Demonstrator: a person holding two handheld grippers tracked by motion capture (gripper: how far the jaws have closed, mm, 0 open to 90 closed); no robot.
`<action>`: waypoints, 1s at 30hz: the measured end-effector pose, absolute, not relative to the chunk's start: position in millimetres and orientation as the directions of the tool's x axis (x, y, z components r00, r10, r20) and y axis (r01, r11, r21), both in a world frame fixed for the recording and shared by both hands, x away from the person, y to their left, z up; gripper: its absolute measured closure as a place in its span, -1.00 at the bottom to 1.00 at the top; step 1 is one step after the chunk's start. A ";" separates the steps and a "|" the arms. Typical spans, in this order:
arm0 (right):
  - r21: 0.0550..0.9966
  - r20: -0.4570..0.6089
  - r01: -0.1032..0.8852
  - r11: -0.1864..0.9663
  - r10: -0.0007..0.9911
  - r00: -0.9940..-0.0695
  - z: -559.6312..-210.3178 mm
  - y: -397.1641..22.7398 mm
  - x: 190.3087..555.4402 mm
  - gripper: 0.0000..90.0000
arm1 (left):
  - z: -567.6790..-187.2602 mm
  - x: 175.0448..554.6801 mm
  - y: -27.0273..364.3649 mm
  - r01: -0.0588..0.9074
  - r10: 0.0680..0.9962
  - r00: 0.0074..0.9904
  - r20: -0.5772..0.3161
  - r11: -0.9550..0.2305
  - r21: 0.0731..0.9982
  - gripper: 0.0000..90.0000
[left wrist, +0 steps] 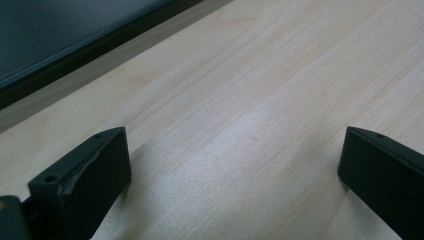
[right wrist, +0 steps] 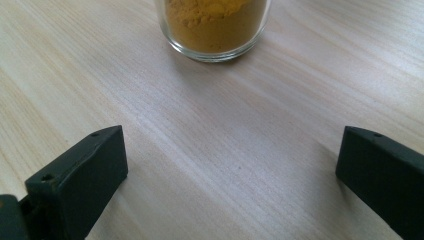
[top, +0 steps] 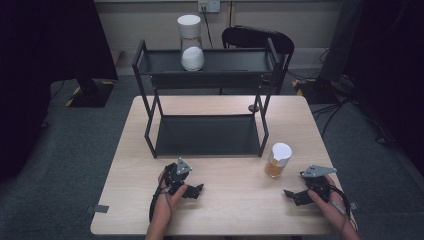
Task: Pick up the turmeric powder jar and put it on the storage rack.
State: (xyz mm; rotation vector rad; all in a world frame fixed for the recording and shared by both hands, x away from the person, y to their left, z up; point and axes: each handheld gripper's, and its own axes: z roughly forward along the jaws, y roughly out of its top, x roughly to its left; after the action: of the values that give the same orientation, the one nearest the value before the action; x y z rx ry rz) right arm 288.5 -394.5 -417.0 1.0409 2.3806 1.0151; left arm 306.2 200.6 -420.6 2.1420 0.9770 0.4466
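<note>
left gripper: jaws spread, empty, lower centre | right gripper: jaws spread, empty | jar of orange powder: just beside right gripper, no legible label

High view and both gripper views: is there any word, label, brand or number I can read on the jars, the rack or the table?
None can be read.
Glass jar of orange-brown powder with a white lid: no label visible.
White-lidded jar of white contents on the black metal two-tier rack: no print legible.
Pale wooden table: bare wood grain, no text.
White wall socket: too small to read.
</note>
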 end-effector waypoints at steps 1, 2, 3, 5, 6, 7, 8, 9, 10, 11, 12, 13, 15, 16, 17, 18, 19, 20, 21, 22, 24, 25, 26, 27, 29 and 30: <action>0.730 -0.030 0.495 0.471 0.746 -0.665 -416.9 -394.1 287.8 -1.00 | -420.6 306.2 200.6 0.506 0.759 0.651 0.013 -0.447 0.738 -1.00; 0.731 -0.030 0.497 0.469 0.749 -0.662 -417.0 -393.7 287.1 -1.00 | -420.6 306.2 200.6 0.506 0.759 0.651 0.013 -0.446 0.738 -1.00; 0.731 -0.030 0.497 0.468 0.750 -0.661 -417.0 -393.6 286.8 -1.00 | -420.5 306.2 200.6 0.506 0.759 0.651 0.013 -0.447 0.738 -1.00; 0.731 -0.030 0.498 0.467 0.751 -0.659 -417.0 -393.3 286.5 -1.00 | -420.5 306.2 200.6 0.506 0.759 0.651 0.013 -0.447 0.738 -1.00; 0.731 -0.030 0.498 0.467 0.751 -0.659 -417.0 -393.3 286.5 -1.00 | -420.5 306.2 200.6 0.506 0.759 0.651 0.012 -0.446 0.738 -1.00; 0.730 -0.030 0.499 0.466 0.751 -0.659 -416.9 -393.3 286.6 -1.00 | -420.5 306.3 200.6 0.506 0.759 0.651 0.013 -0.447 0.738 -1.00; 0.731 -0.028 0.500 0.465 0.752 -0.659 -416.8 -393.5 286.9 -1.00 | -420.5 306.3 200.6 0.506 0.759 0.651 0.013 -0.447 0.738 -1.00; 0.732 -0.027 0.498 0.464 0.751 -0.660 -417.1 -394.1 287.2 -1.00 | -420.6 306.2 200.6 0.506 0.759 0.651 0.013 -0.447 0.738 -1.00; 0.732 -0.026 0.500 0.463 0.752 -0.658 -417.0 -393.8 287.5 -1.00 | -420.5 306.3 200.6 0.506 0.759 0.651 0.013 -0.447 0.738 -1.00; 0.732 -0.021 0.505 0.457 0.756 -0.654 -416.8 -393.4 287.9 -1.00 | -420.5 306.2 200.6 0.506 0.759 0.651 0.013 -0.447 0.738 -1.00; 0.732 -0.012 0.511 0.451 0.758 -0.652 -416.3 -393.6 288.9 -1.00 | -420.5 306.3 200.6 0.506 0.759 0.651 0.013 -0.447 0.738 -1.00; 0.733 -0.007 0.512 0.449 0.757 -0.653 -415.9 -394.3 290.2 -1.00 | -420.6 306.3 200.6 0.506 0.759 0.651 0.013 -0.447 0.738 -1.00; 0.734 0.000 0.513 0.445 0.756 -0.655 -414.1 -394.5 292.4 -0.95 | -420.4 306.2 200.5 0.506 0.759 0.651 0.013 -0.447 0.738 -1.00; 0.736 0.001 0.512 0.444 0.755 -0.656 -412.8 -394.1 293.3 -0.97 | -420.5 306.3 200.6 0.506 0.759 0.651 0.013 -0.447 0.738 -1.00; 0.736 -0.007 0.506 0.450 0.753 -0.659 -410.8 -392.6 294.0 -0.97 | -420.5 306.3 200.6 0.506 0.759 0.651 0.013 -0.447 0.738 -1.00; 0.736 -0.011 0.504 0.452 0.752 -0.659 -409.5 -391.5 294.4 -0.97 | -420.5 306.3 200.6 0.506 0.758 0.652 0.013 -0.447 0.738 -1.00; 0.740 -0.011 0.502 0.448 0.754 -0.657 -408.3 -390.7 295.0 -0.97 | -420.5 306.3 200.6 0.506 0.759 0.651 0.013 -0.447 0.738 -1.00; 0.744 -0.011 0.497 0.446 0.752 -0.659 -406.8 -390.2 295.8 -0.97 | -420.5 306.3 200.6 0.506 0.759 0.652 0.013 -0.447 0.738 -1.00; 0.750 -0.011 0.490 0.444 0.749 -0.663 -405.1 -389.8 297.0 -0.97 | -420.5 306.3 200.6 0.506 0.759 0.651 0.013 -0.447 0.738 -1.00; 0.752 -0.008 0.490 0.441 0.750 -0.662 -403.8 -389.2 297.8 -0.97 | -420.5 306.3 200.6 0.506 0.759 0.651 0.013 -0.447 0.738 -1.00; 0.760 -0.014 0.485 0.433 0.757 -0.653 -400.4 -386.5 298.5 -0.97 | -420.5 306.3 200.6 0.506 0.759 0.651 0.013 -0.447 0.738 -1.00; 0.767 -0.015 0.479 0.428 0.757 -0.653 -399.2 -386.2 298.9 -0.97 | -420.5 306.3 200.6 0.506 0.759 0.651 0.013 -0.447 0.738 -1.00; 0.770 -0.014 0.475 0.426 0.756 -0.655 -397.7 -385.8 300.1 -0.97 | -420.5 306.3 200.6 0.506 0.759 0.651 0.013 -0.447 0.738 -1.00; 0.774 -0.005 0.475 0.418 0.755 -0.656 -396.3 -385.6 302.2 -0.97 | -420.5 306.3 200.6 0.506 0.759 0.651 0.013 -0.447 0.738 -1.00; 0.776 -0.006 0.471 0.419 0.751 -0.660 -393.9 -383.9 304.4 -0.98 | -420.5 306.3 200.6 0.506 0.759 0.651 0.012 -0.447 0.738 -1.00; 0.780 -0.006 0.465 0.418 0.749 -0.663 -392.9 -383.0 305.7 -0.98 | -420.5 306.3 200.6 0.506 0.759 0.651 0.013 -0.447 0.738 -1.00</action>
State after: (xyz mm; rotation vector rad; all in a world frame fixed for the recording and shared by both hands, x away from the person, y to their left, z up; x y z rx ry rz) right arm 305.7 -383.0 -392.9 1.0428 2.3243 1.1118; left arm 306.3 200.6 -420.5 2.1422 0.9769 0.4470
